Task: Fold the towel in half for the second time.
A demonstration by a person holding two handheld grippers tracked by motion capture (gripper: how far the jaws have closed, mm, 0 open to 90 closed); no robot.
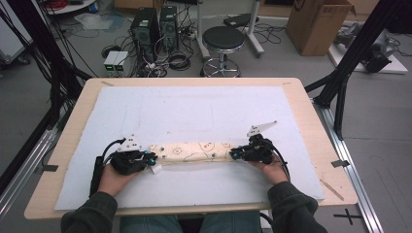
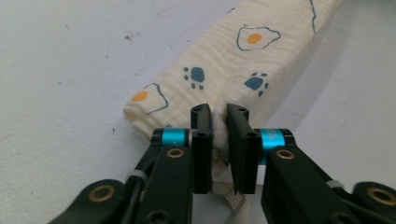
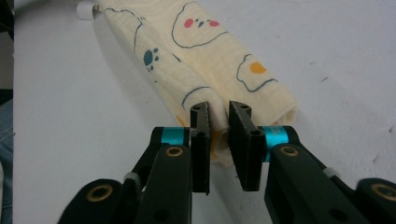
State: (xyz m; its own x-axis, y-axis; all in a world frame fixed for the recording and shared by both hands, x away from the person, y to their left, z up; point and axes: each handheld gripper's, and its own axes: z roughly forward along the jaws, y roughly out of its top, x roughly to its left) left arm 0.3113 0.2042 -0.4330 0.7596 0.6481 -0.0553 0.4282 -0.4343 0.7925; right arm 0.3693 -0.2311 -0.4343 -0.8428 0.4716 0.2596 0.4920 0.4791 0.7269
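Observation:
A cream cloth [image 1: 194, 151] printed with eggs, paw prints and bear faces lies folded into a long narrow strip across the white mat [image 1: 194, 111]. My left gripper [image 1: 148, 158] is at the strip's left end. In the left gripper view, a bunched bit of the cloth [image 2: 219, 70] fills the narrow gap between the jaws of my left gripper [image 2: 219, 112] and touches both pads. My right gripper [image 1: 235, 154] is at the strip's right end. In the right gripper view, the fold of the cloth [image 3: 205, 60] sits between the close-set jaws of my right gripper [image 3: 219, 109].
The mat covers most of a wooden table [image 1: 311, 126]. Beyond its far edge stand a black stool [image 1: 222, 39], computer towers [image 1: 153, 29] with cables, and a cardboard box [image 1: 318, 22]. Black frame posts [image 1: 350, 63] rise at the table's right.

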